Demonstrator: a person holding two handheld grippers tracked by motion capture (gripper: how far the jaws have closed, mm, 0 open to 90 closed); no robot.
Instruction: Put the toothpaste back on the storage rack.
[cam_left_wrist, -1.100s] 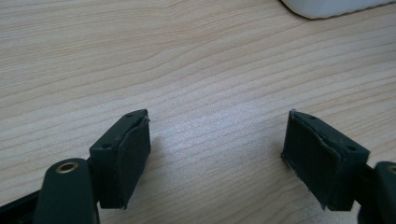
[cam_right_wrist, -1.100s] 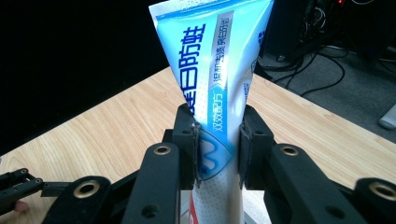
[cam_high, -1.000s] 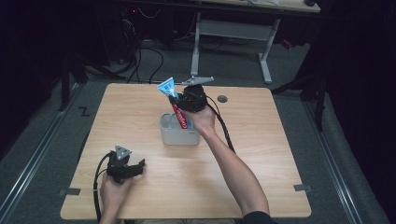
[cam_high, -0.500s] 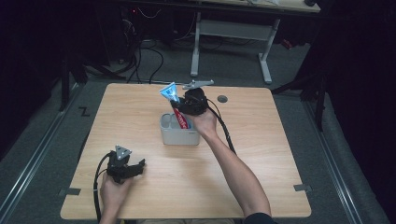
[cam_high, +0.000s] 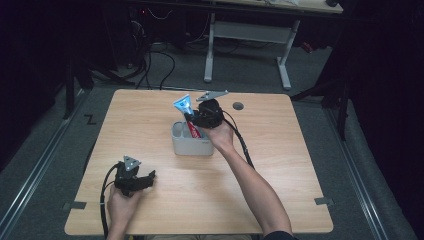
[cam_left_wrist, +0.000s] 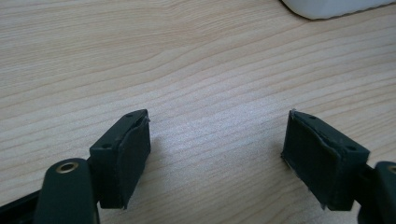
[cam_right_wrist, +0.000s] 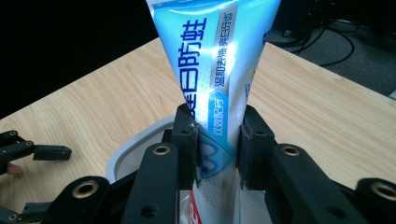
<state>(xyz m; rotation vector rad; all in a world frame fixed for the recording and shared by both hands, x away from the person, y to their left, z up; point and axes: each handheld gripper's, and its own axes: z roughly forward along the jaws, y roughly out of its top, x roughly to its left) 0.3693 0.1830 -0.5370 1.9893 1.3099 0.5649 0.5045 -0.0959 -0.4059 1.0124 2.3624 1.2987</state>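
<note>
A blue, white and red toothpaste tube (cam_high: 189, 116) stands upright with its lower end inside a grey open box (cam_high: 186, 145) at the table's middle. My right gripper (cam_high: 200, 120) is shut on the tube's middle; in the right gripper view the two pads press the tube (cam_right_wrist: 217, 93) from both sides above the box rim (cam_right_wrist: 130, 144). My left gripper (cam_high: 145, 180) rests near the front left of the table, open, with bare wood between its pads (cam_left_wrist: 126, 154). A corner of the box (cam_left_wrist: 336, 7) shows at the top of the left gripper view.
The wooden table (cam_high: 300, 150) has a round cable grommet (cam_high: 238, 105) near its far edge. A white desk frame (cam_high: 250, 35) and cables lie on the floor beyond. The left hand's gripper (cam_right_wrist: 28, 151) shows far off in the right gripper view.
The right gripper has carried the tube slightly lower and nearer over the box. The left gripper has stayed in place.
</note>
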